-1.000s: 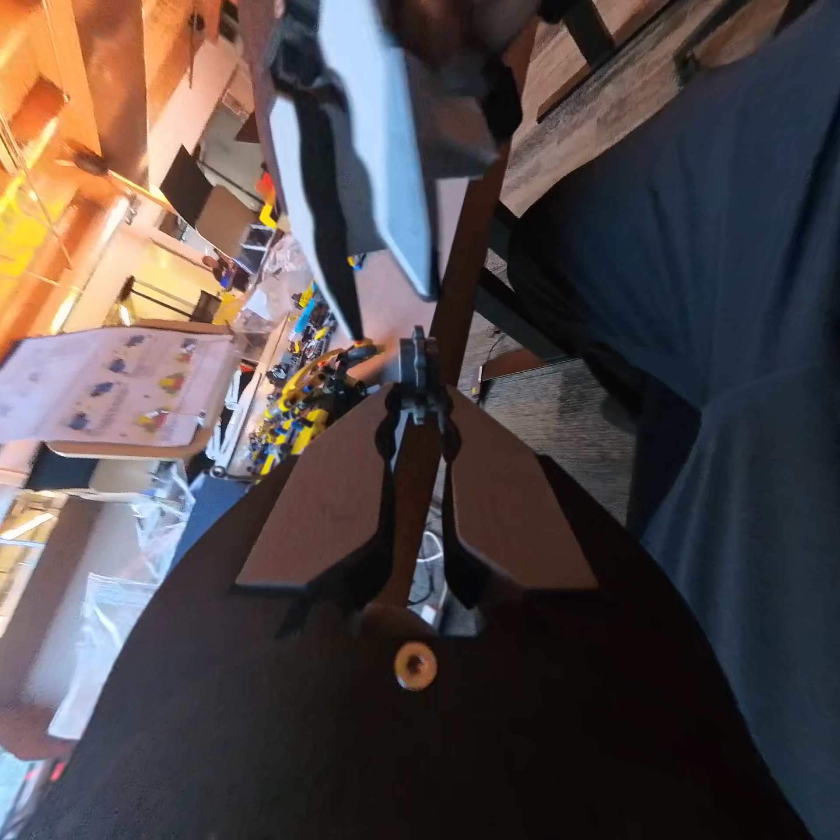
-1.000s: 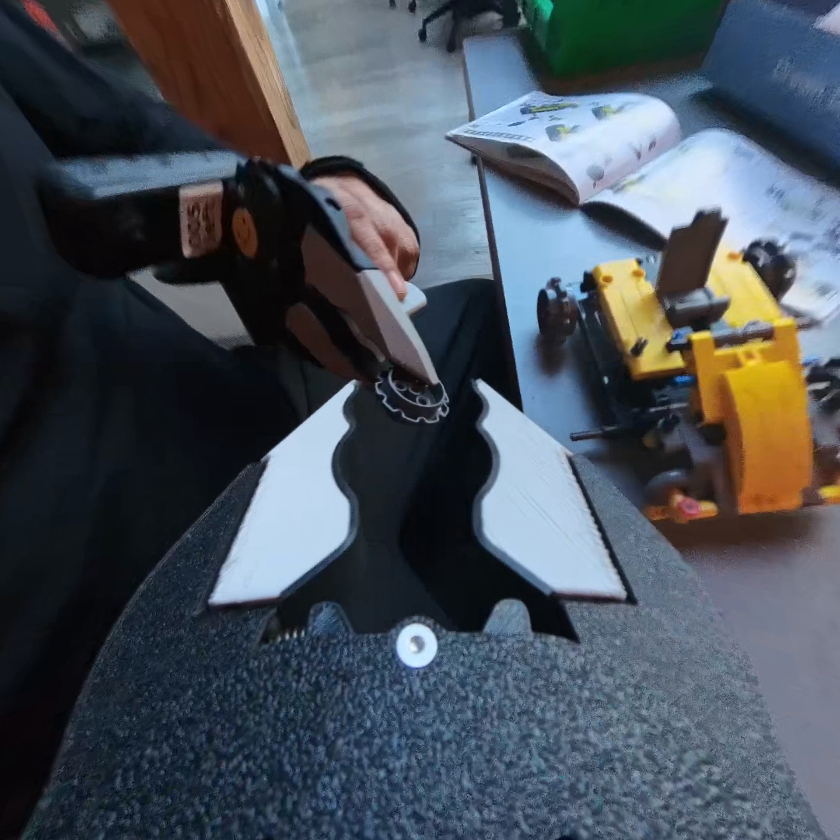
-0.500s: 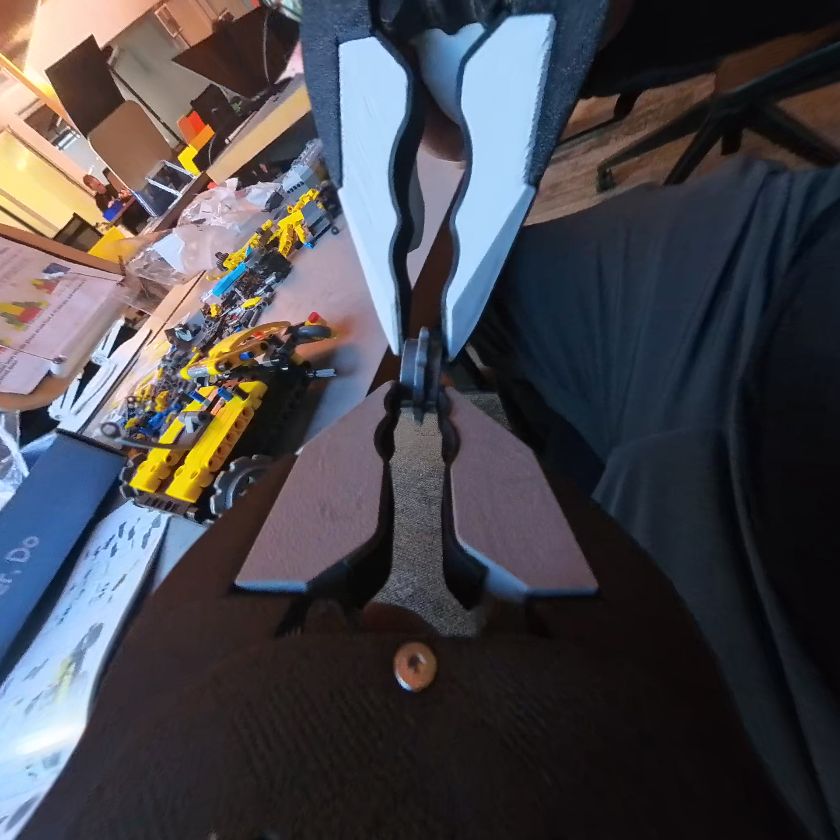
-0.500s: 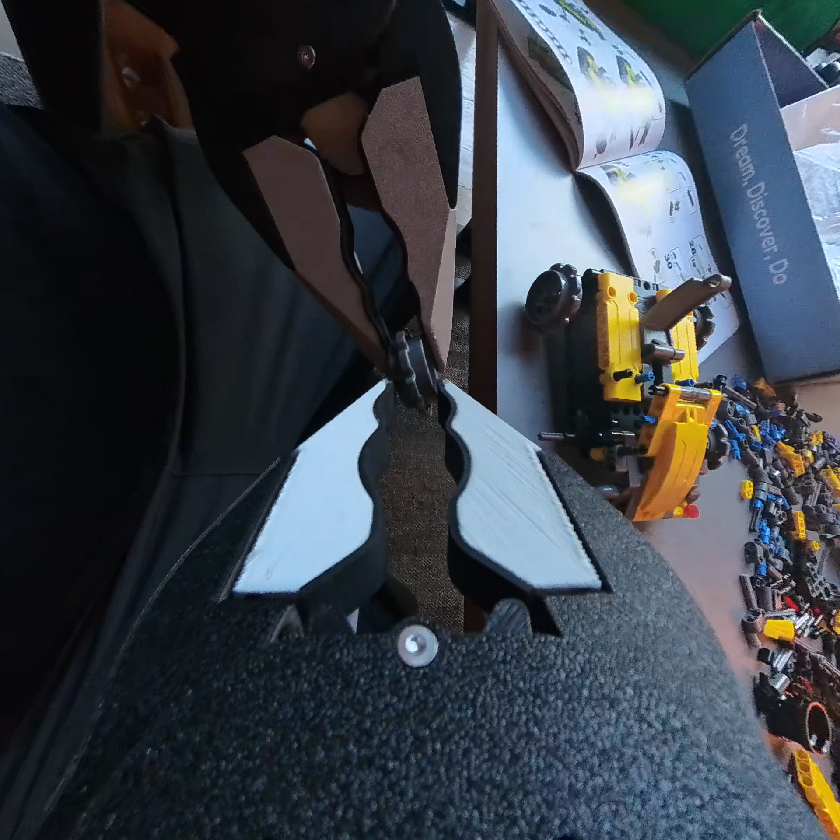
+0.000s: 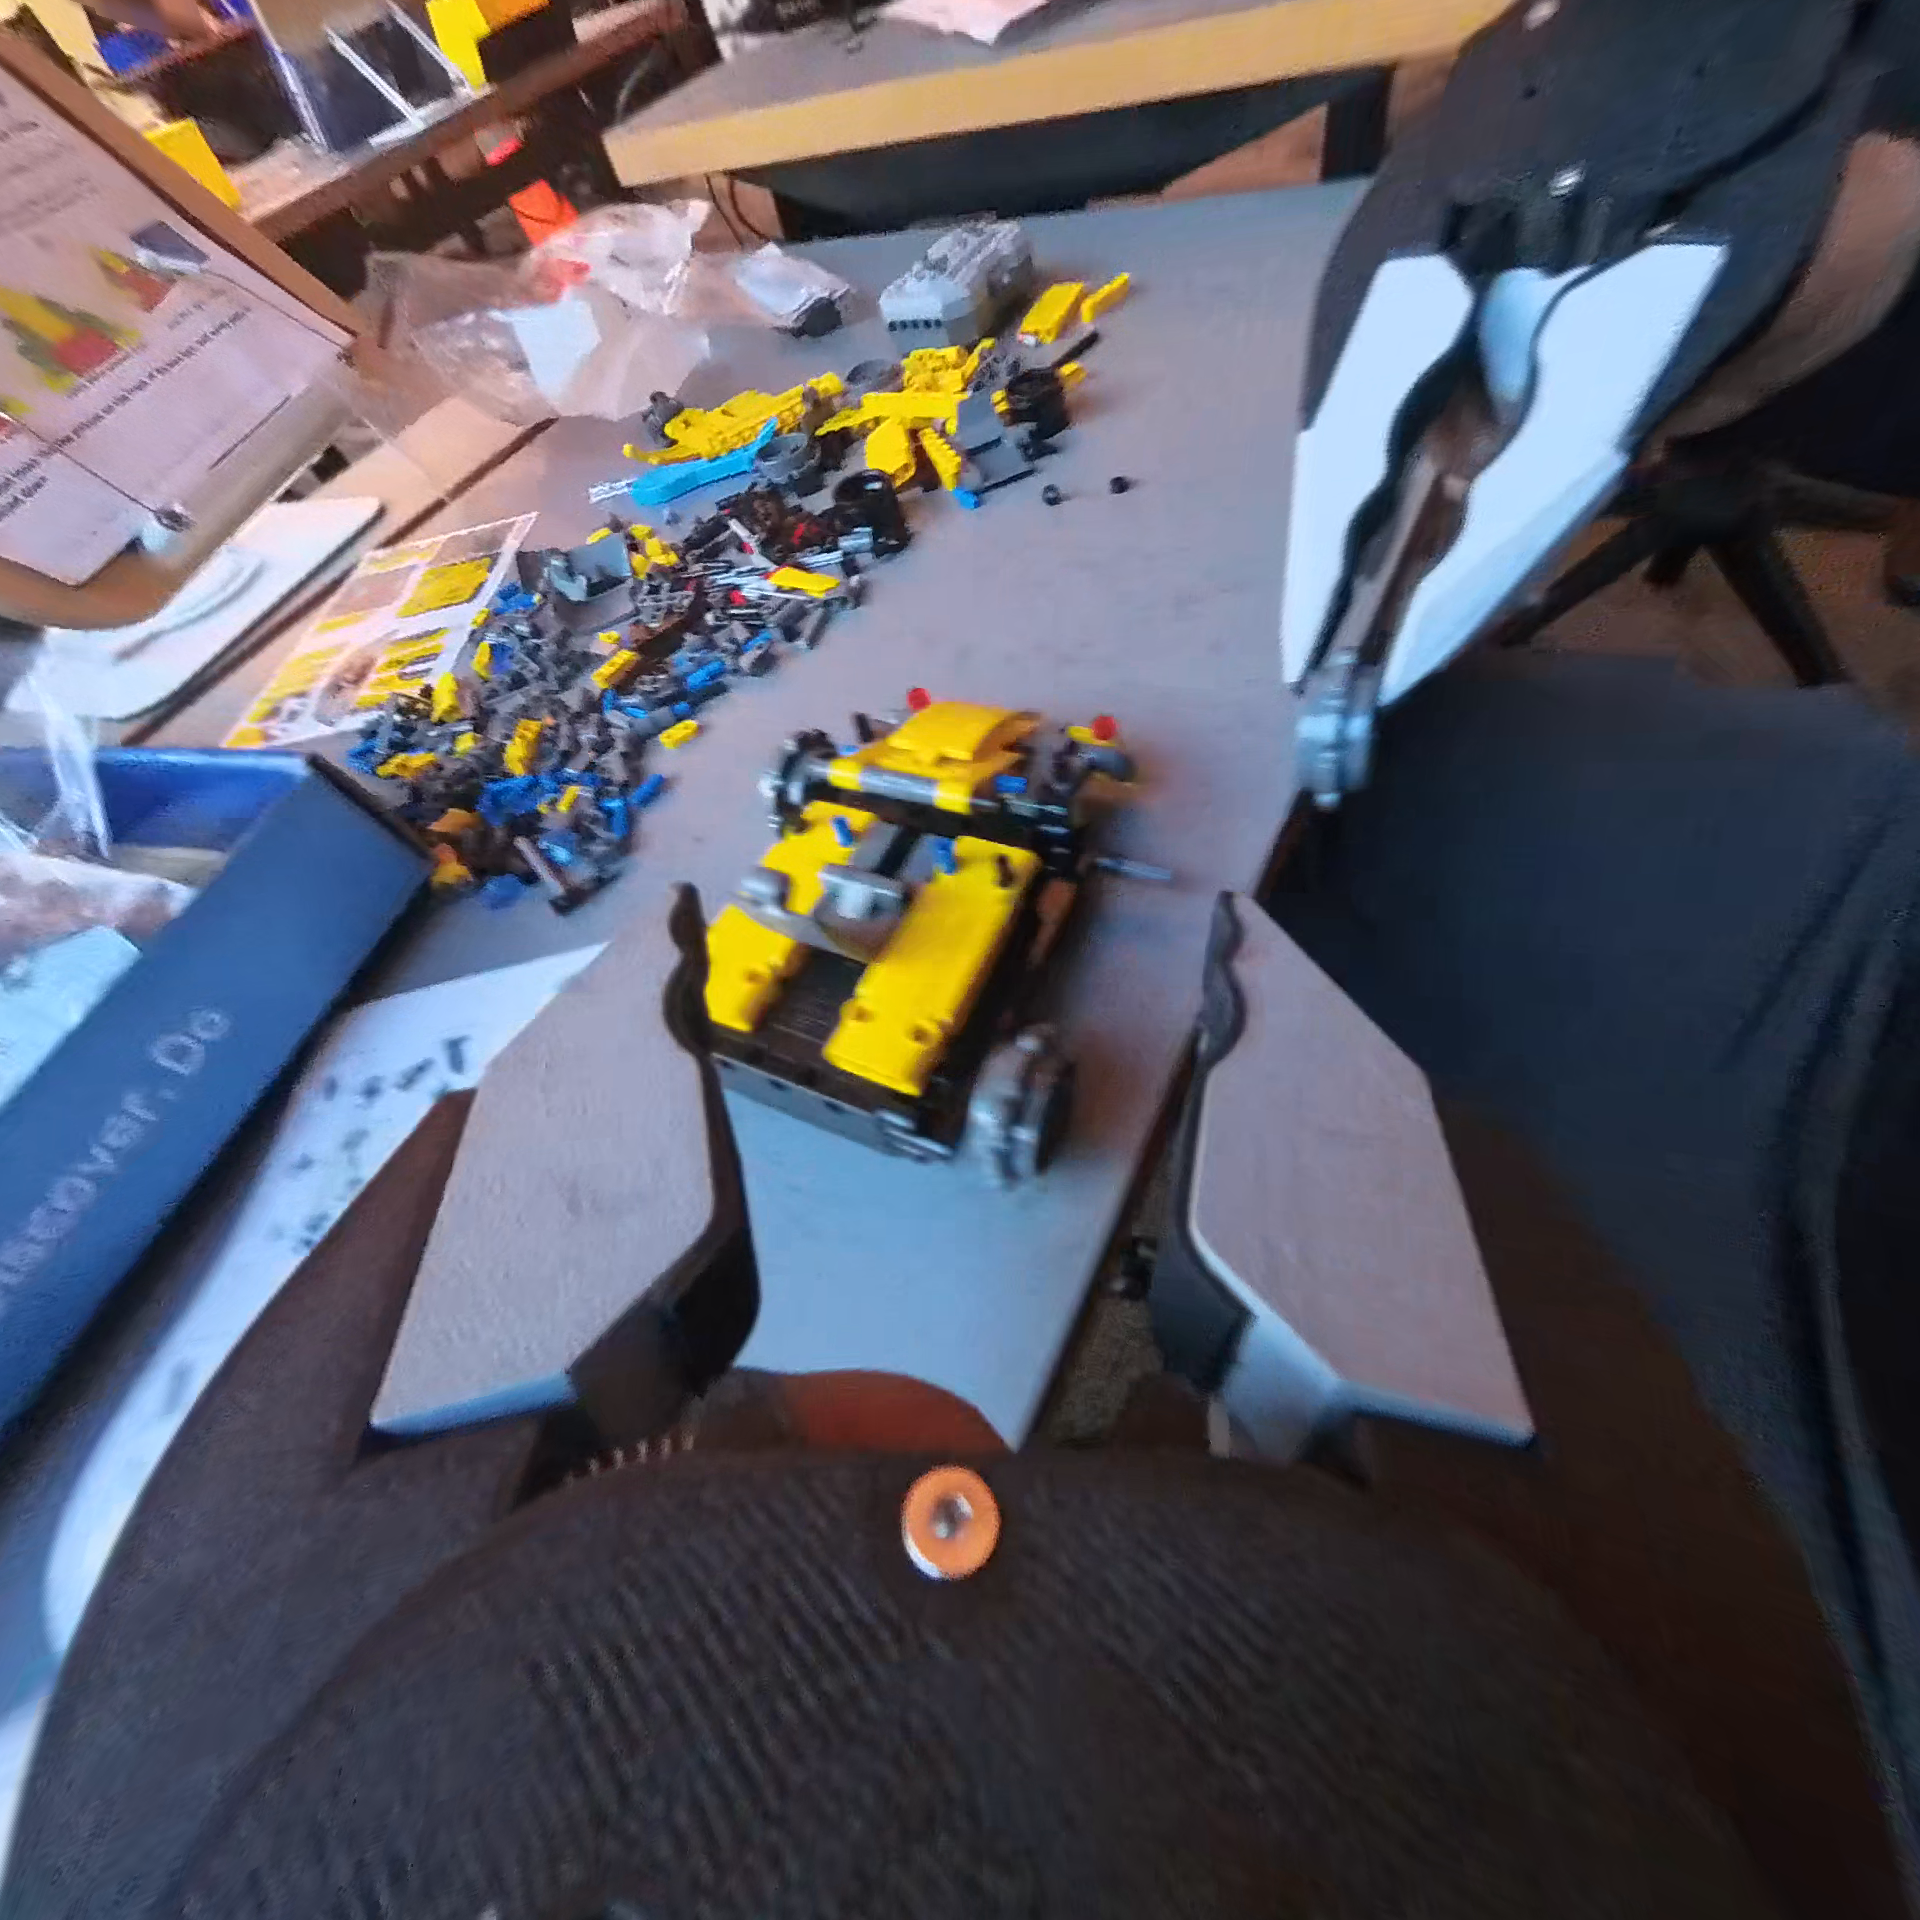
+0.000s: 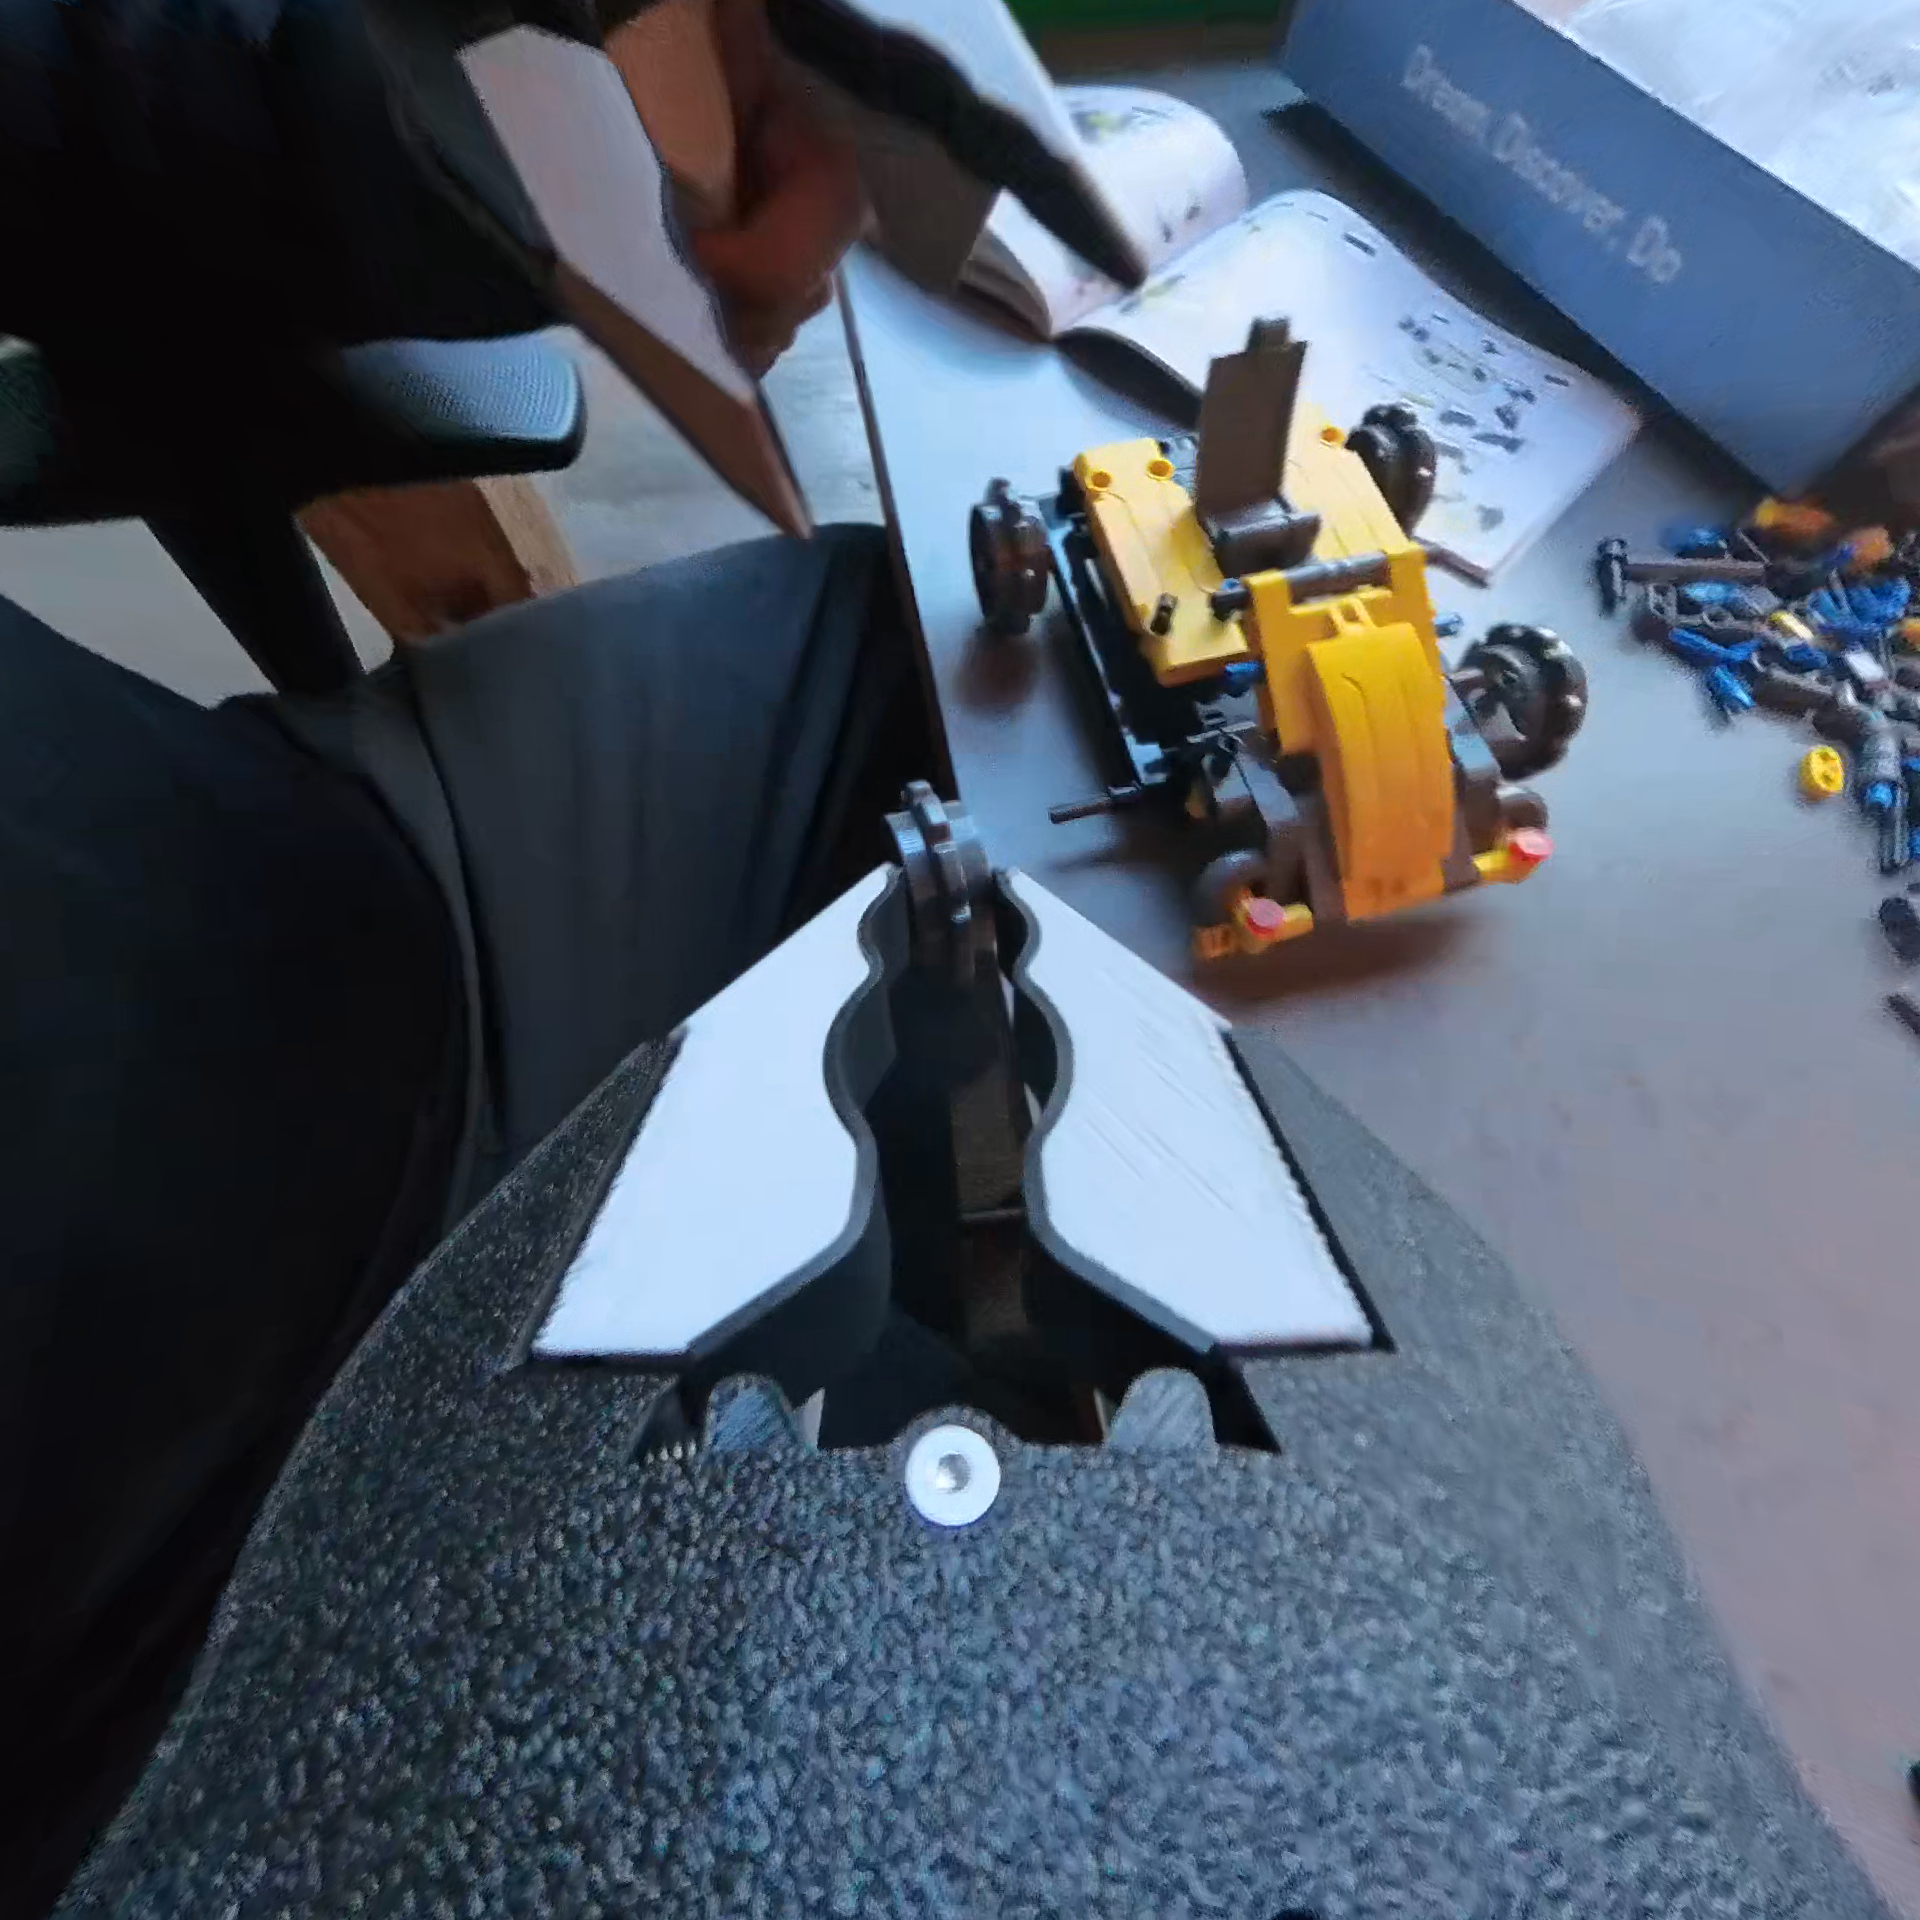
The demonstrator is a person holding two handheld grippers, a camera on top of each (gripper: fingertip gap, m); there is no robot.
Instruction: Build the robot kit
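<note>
My right gripper (image 6: 940, 899) is shut on a small dark toothed wheel hub (image 6: 928, 857), held just off the grey table's near edge over a person's lap. In the left wrist view the hub (image 5: 1330, 732) hangs at the right gripper's tips (image 5: 1340, 675). My left gripper (image 5: 951, 920) is wide open and empty, its fingers either side of a yellow and black brick car (image 5: 894, 935) standing on the table (image 5: 1091, 582). The car (image 6: 1278, 665) lies to the right of the hub. One left finger (image 6: 644, 260) shows at the top of the right wrist view.
A heap of loose blue, black and yellow pieces (image 5: 623, 665) lies beyond the car. A dark blue box (image 5: 156, 1091) and an open instruction booklet (image 6: 1351, 343) lie beside it. Clear plastic bags (image 5: 582, 312) sit at the back. A chair armrest (image 6: 457, 405) is left.
The wheel hub passed from my left gripper to my right. The left gripper let go, opened wide and swung towards the car on the table. The right gripper closed on the hub.
</note>
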